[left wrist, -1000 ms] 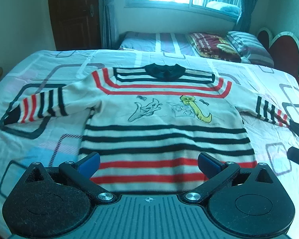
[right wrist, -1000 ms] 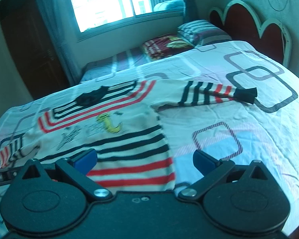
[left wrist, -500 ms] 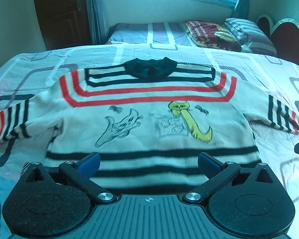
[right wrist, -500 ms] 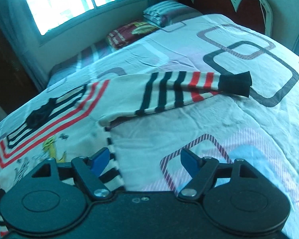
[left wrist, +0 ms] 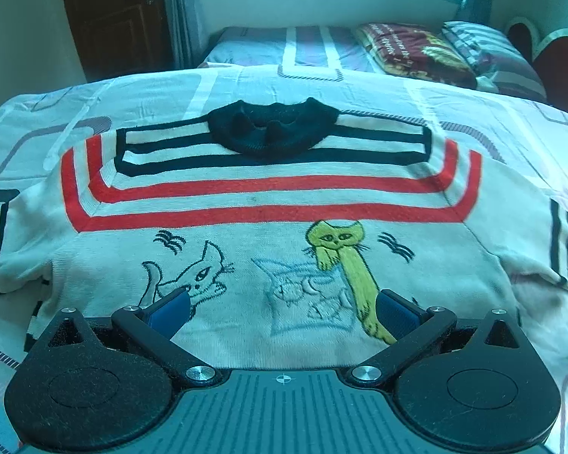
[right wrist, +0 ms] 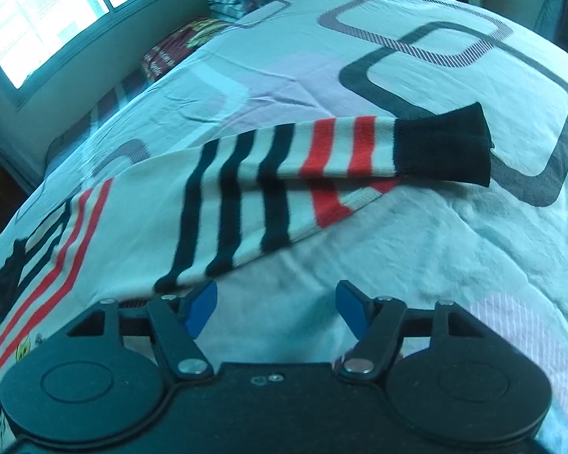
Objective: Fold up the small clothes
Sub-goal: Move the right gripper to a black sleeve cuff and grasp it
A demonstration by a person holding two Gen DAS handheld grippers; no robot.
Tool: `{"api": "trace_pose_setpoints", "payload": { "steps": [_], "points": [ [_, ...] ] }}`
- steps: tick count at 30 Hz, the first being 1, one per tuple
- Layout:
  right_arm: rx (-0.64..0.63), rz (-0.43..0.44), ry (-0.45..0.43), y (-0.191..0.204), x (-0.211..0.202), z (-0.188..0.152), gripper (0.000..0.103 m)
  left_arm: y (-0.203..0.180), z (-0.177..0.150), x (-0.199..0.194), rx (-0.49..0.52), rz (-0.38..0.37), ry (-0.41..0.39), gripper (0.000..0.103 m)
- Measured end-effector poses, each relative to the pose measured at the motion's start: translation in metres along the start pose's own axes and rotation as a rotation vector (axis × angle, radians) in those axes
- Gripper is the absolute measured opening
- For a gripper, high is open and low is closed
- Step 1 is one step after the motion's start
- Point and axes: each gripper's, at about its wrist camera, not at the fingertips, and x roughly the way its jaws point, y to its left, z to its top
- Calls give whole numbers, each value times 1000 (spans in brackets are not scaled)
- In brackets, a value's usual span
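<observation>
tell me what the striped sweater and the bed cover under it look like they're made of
Striped sweater: looks like a soft, matte knit, wool or acrylic; fine ribbing shows in the white bands and the collar and cuff are thick. Bed cover: seems a thin woven printed sheet, cotton or a blend; it creases sharply and lies flat.

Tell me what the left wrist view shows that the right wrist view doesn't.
Only the left wrist view shows the yellow cat and grey cat pictures in full, the wooden door, and the open left gripper over the chest. Only the right wrist view shows the striped sleeve with its black cuff, and the open right gripper, whose jaws have just been closing on nothing. Both show the sweater's collar, bedspread and pillows.
</observation>
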Motion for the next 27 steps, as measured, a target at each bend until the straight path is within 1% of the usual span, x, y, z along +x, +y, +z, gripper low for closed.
{"api": "trace_pose_setpoints", "payload": {
  "steps": [3,6,8,9,10,12,15,17,18,19,21,23,25,27],
  "points": [
    [40,9,-29,-6,8,11,64,2,4,9,-9,8,9,103],
    [62,-4,-57,-9,15,23,59,4,7,16,-15,18,12,103],
    [78,-20,-79,-11,19,30,52,4,10,20,-9,29,10,103],
    [77,-35,-93,-12,21,33,42,4,12,23,-4,38,8,103],
    [71,-51,-102,-12,24,35,28,4,13,26,0,46,8,103],
    [67,-55,-129,-15,26,36,15,6,16,30,-2,56,9,103],
    [40,-45,-176,-13,23,35,10,12,18,34,-24,63,8,103],
    [-25,-25,-239,2,14,34,9,18,19,35,-40,62,8,103],
    [-70,-9,-270,14,8,34,9,21,20,34,-49,63,5,103],
    [-111,27,-295,27,2,34,9,25,20,33,-58,62,3,103],
    [-192,118,-329,59,-9,31,9,36,22,29,-85,59,1,103],
    [-290,210,-344,99,-17,22,9,50,24,25,-120,64,-5,103],
    [-390,312,-334,141,-22,5,9,67,26,21,-160,67,-16,103],
    [-481,418,-281,178,-21,-15,9,86,27,17,-199,78,-25,103]
  ]
}}
